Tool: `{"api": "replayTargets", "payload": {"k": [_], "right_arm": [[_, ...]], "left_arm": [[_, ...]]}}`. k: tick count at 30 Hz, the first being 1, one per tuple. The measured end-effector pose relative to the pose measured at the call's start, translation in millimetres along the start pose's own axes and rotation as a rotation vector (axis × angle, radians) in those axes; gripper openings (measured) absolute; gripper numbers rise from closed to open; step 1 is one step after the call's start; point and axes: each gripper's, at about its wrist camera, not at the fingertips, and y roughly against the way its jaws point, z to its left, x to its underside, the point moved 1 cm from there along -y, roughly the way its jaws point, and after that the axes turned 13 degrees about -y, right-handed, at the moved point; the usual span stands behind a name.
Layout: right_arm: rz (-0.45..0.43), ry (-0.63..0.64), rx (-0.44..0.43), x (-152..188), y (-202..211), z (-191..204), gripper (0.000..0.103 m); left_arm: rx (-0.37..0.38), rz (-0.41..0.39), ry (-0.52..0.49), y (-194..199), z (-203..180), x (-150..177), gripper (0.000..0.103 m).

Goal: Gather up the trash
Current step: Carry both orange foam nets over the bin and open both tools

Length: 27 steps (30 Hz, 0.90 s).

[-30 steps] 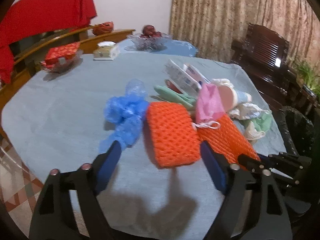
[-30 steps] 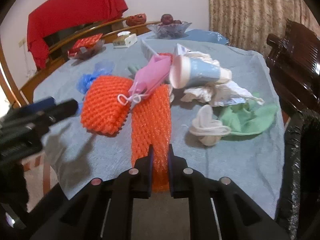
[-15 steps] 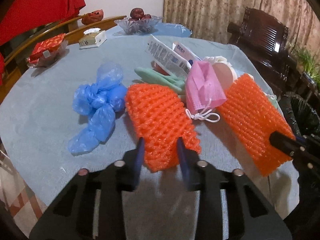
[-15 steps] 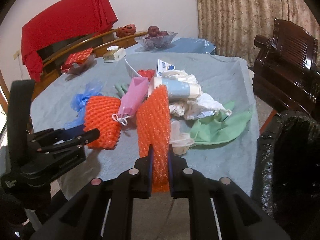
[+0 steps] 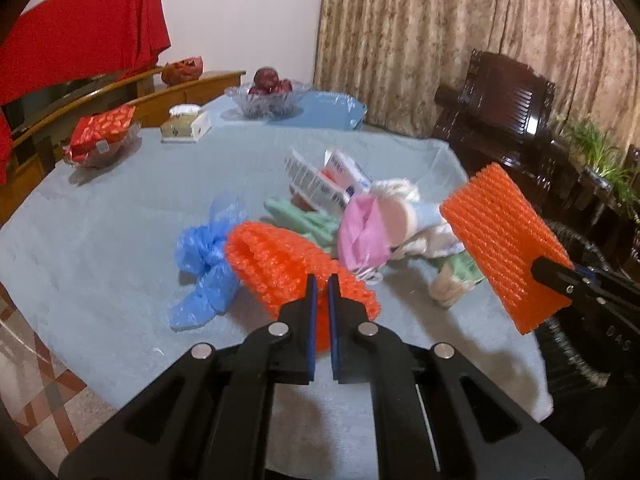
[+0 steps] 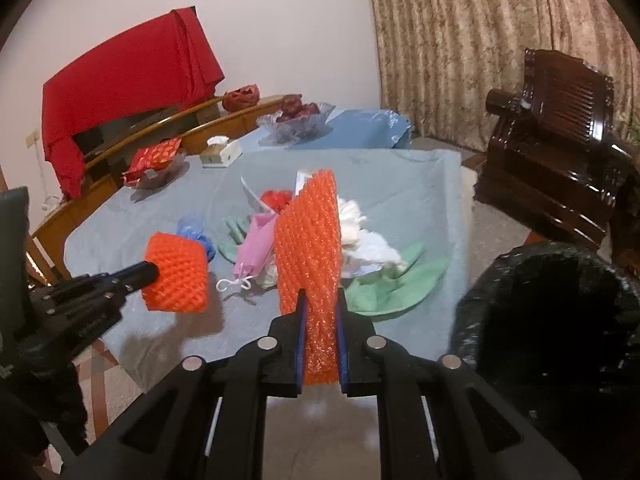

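My left gripper [image 5: 322,280] is shut on the near edge of an orange foam net [image 5: 280,264], its jaws closing to a thin slit. In the right wrist view that net [image 6: 176,276] hangs just above the blue tablecloth [image 6: 420,184]. My right gripper [image 6: 320,296] is shut on a second orange foam net [image 6: 308,240], held upright off the table. From the left wrist view this second net [image 5: 504,240] is at the right. A pink mask [image 5: 362,236], blue plastic bag [image 5: 204,256], green gloves [image 6: 392,288], a paper cup and wrappers lie in a heap on the cloth.
A black bin bag [image 6: 560,320] stands open beside the table's right edge. At the far end sit a glass fruit bowl [image 5: 268,98], a tissue box [image 5: 186,122] and a dish with a red packet [image 5: 102,136]. A dark wooden chair [image 6: 560,152] stands behind.
My left gripper's jaws closed from wide open onto the left orange net and lifted it off the cloth. My right gripper raised its orange net higher, away from the pile.
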Motion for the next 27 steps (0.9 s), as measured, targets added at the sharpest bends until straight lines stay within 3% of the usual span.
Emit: {"api": "replayTargets", "payload": {"k": [6,13,19,27], "right_arm": [[-0.063,-0.03,0.036,-11,30,-20,0.012],[-0.139,-0.1,0.133,-21,69,-65,0.012],[-0.168,-0.181,0.248,-11,98,-118,0.012],[-0.166,-0.264,0.377,5,119,-175,0.013]], "left_arm": [[0.058,-0.085,-0.022,31,-22,-25,0.004],[0.225,-0.162,-0.116,46,-89,-57,0.004],[0.364,-0.177,-0.219,36,-156,-69,0.004],[0.529,-0.121,-0.3,1,-225,-68,0.004]]}}
